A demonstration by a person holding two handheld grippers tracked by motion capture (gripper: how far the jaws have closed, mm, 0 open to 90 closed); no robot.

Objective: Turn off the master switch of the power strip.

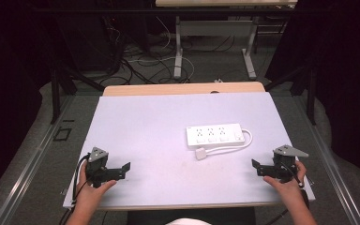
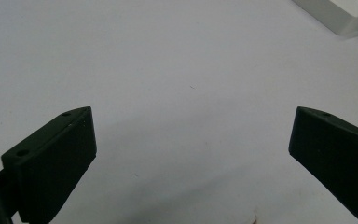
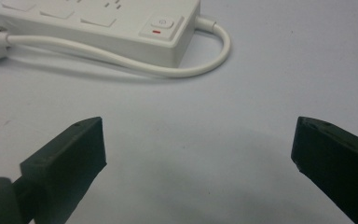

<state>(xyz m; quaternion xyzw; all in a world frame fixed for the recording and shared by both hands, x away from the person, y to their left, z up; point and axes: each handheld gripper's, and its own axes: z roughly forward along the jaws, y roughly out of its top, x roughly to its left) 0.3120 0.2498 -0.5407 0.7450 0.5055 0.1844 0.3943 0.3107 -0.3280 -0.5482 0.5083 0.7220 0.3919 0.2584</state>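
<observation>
A white power strip [image 1: 214, 134] lies flat right of the table's middle, its white cable [image 1: 236, 146] looping round to a white plug [image 1: 200, 153] in front of it. In the right gripper view the power strip [image 3: 98, 28] shows its switch [image 3: 161, 26] and the cable [image 3: 121, 58] curving past. My left gripper [image 1: 127, 167] rests near the front left edge, held by a hand, open and empty. My right gripper [image 1: 254, 164] sits near the front right edge, jaws wide apart, nothing between them. In each gripper view, the left gripper [image 2: 191, 140] and the right gripper [image 3: 198, 149] stand over bare table.
The white tabletop [image 1: 159, 122] has a wooden strip along its far edge. Beyond it stand table legs [image 1: 178, 51] and tangled cables [image 1: 140, 61] on the floor. Dark curtains flank both sides.
</observation>
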